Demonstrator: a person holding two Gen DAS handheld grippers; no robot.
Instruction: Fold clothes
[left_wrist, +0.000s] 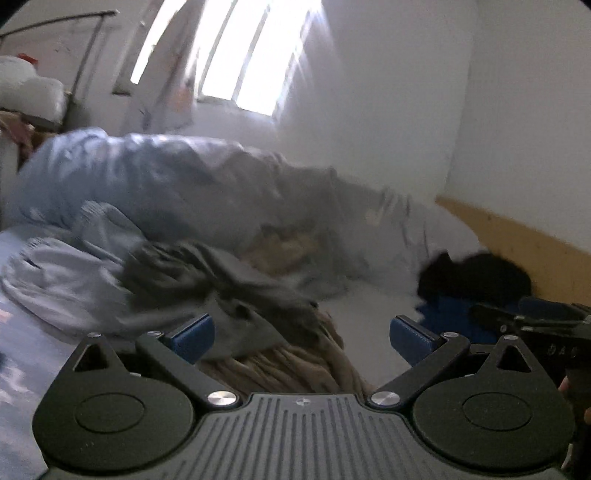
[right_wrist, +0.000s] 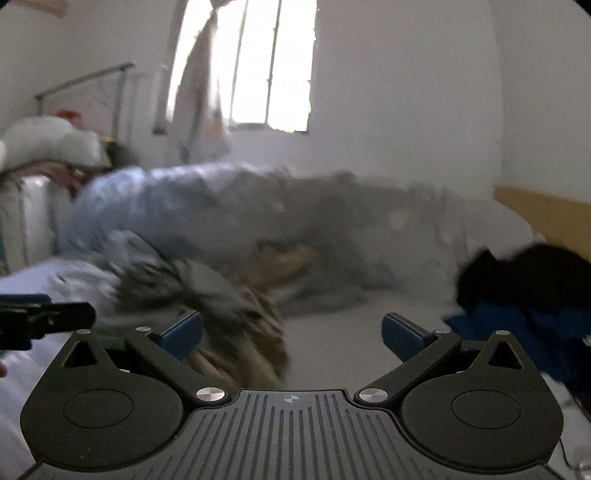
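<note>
Two grippers (left_wrist: 301, 334) (right_wrist: 291, 332), one blue-grey duvet (left_wrist: 155, 177), one window (left_wrist: 255, 55), one black garment (left_wrist: 476, 277), one tan garment (left_wrist: 295, 365)

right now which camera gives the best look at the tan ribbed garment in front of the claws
The left wrist view. The tan ribbed garment lies fairly sharp between the open left claw fingers, ribs visible. In the right wrist view it is motion-blurred and sits off toward the right claw's left finger.

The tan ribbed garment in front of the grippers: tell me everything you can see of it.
The tan ribbed garment is a beige fabric with lengthwise ridges, knit-looking, lying crumpled and unfolded on the pale bed sheet. A rumpled grey garment lies over its far end. It sits just ahead of the open left gripper, nearer the left finger; in the right wrist view it appears blurred. Neither gripper holds it.
</note>
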